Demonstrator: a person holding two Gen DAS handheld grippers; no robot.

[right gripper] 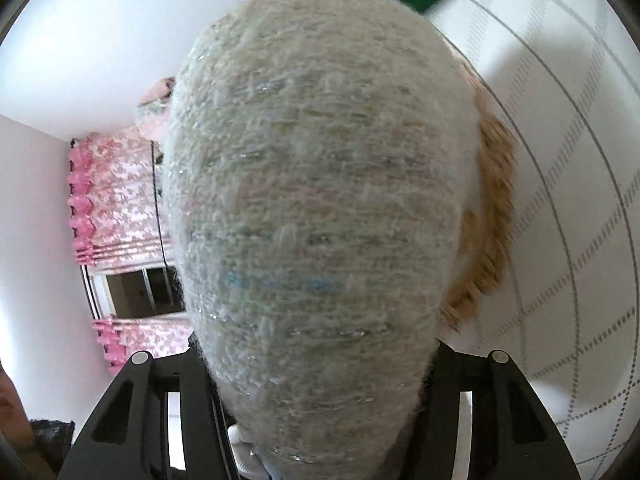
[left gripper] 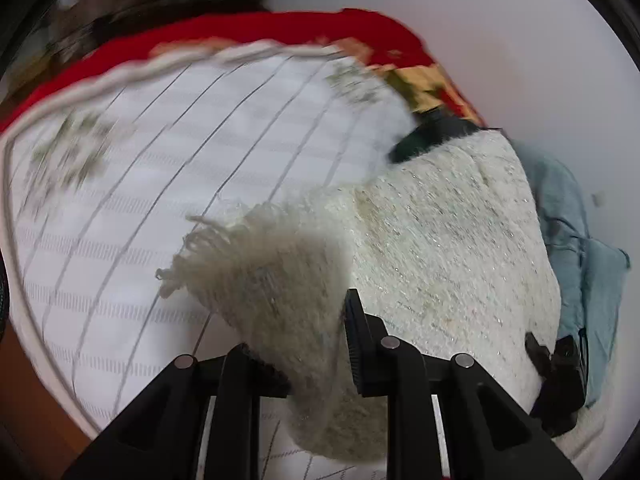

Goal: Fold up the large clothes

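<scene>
A cream fuzzy knit garment (left gripper: 448, 248) with glittery threads lies over the bed. My left gripper (left gripper: 300, 324) is shut on its fringed corner (left gripper: 240, 264), which is lifted and folded back over the fingers. At the lower right of the left wrist view, my right gripper (left gripper: 560, 372) sits at the garment's far edge. In the right wrist view the same knit garment (right gripper: 320, 200) bulges up from between the jaws of my right gripper (right gripper: 320, 340), raised off the bed. It hides the fingertips and most of the view.
The bed sheet (left gripper: 120, 208) is white with thin grey lines. A red blanket (left gripper: 280, 28) runs along the far side, by a dark green item (left gripper: 428, 136). A blue-grey garment (left gripper: 580, 248) lies to the right. Pink curtains (right gripper: 116, 208) frame a window.
</scene>
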